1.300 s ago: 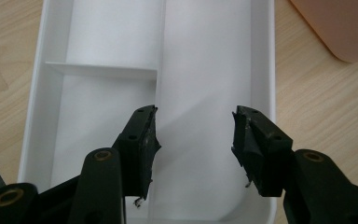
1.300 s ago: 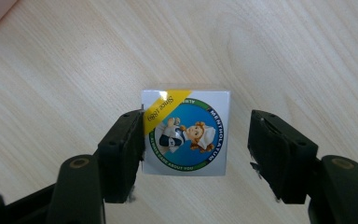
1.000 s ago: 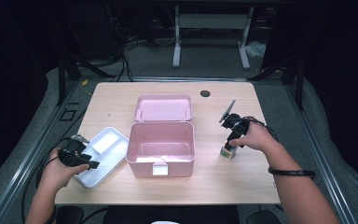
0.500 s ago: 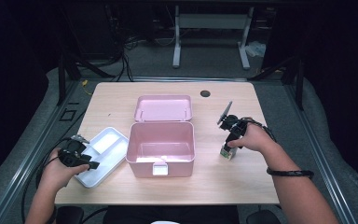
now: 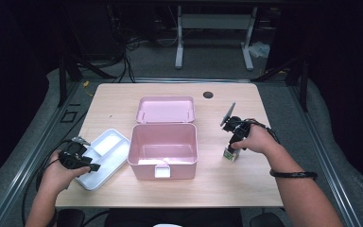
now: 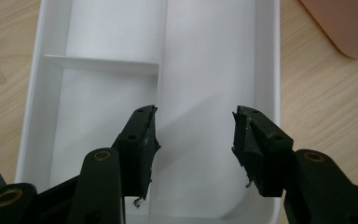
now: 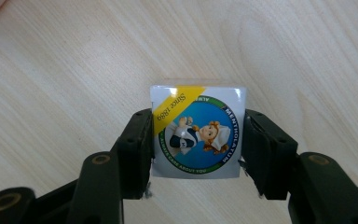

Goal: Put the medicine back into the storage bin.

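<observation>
Pale wood surface, dark room behind. Right gripper (image 7: 196,140) jaws just closing around small box (image 7: 197,131), right of open pink case (image 5: 163,149); contact unclear. Box likely light, stiff card, crushable; grip flat sides. Left gripper (image 6: 193,140) open over white tray (image 6: 265,70).

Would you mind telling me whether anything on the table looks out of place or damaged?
Nothing stands out: the pink box sits open and upright, the white tray lies flat beside it, and the small Mentholatum box looks intact.
</observation>
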A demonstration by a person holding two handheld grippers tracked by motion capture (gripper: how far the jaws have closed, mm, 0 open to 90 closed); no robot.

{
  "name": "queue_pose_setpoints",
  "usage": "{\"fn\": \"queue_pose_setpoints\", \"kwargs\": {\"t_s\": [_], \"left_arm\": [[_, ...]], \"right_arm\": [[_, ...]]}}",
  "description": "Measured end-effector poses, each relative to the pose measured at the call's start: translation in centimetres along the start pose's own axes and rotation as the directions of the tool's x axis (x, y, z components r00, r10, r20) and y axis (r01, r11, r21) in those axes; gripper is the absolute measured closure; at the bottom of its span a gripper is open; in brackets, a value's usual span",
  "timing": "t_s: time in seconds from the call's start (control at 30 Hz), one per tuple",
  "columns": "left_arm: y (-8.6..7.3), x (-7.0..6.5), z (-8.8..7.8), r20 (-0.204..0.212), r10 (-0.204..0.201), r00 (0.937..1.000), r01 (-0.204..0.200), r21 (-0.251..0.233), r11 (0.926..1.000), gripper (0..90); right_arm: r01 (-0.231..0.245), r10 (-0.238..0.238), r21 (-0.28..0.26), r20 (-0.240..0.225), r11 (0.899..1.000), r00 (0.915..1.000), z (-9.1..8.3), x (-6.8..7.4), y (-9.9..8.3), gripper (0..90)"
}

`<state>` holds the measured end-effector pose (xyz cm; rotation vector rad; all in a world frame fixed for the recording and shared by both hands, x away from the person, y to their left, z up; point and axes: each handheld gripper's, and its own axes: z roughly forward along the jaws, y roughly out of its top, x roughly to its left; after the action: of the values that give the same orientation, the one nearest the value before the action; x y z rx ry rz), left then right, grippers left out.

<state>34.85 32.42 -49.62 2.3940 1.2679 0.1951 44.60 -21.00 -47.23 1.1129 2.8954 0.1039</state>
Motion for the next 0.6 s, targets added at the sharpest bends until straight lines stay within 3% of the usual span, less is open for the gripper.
{"fn": "queue_pose_setpoints", "kwargs": {"t_s": [0.03, 0.07, 0.3, 0.53, 0.6], "left_arm": [[0.0, 0.0, 0.0, -0.001, -0.001, 1.0, 0.001, 0.0, 1.0, 49.0], [0.0, 0.0, 0.0, -0.001, -0.001, 1.0, 0.001, 0.0, 1.0, 49.1], [0.0, 0.0, 0.0, 0.0, 0.0, 1.0, 0.0, 0.001, 1.0, 49.1], [0.0, 0.0, 0.1, -0.003, 0.002, 1.0, -0.002, 0.003, 1.0, 49.1], [-0.1, 0.1, 0.0, -0.001, -0.002, 1.0, 0.002, 0.003, 1.0, 49.2]], "right_arm": [[-0.006, 0.006, -0.023, -0.001, 1.0, 1.0, 0.1, 0.0, 0.0, 46.6], [0.002, -0.002, -0.004, 0.002, 1.0, 1.0, -0.2, 0.0, 0.0, 46.6], [0.006, -0.006, -0.038, -0.002, 0.999, 1.0, -0.9, 0.3, 0.2, 46.6], [0.051, -0.051, -0.03, 0.018, 0.998, 0.9986, -3.6, 1.2, 1.1, 46.6], [0.064, -0.063, -0.064, 0.02, 0.996, 0.9978, -4.4, 1.5, 1.4, 46.6]]}}
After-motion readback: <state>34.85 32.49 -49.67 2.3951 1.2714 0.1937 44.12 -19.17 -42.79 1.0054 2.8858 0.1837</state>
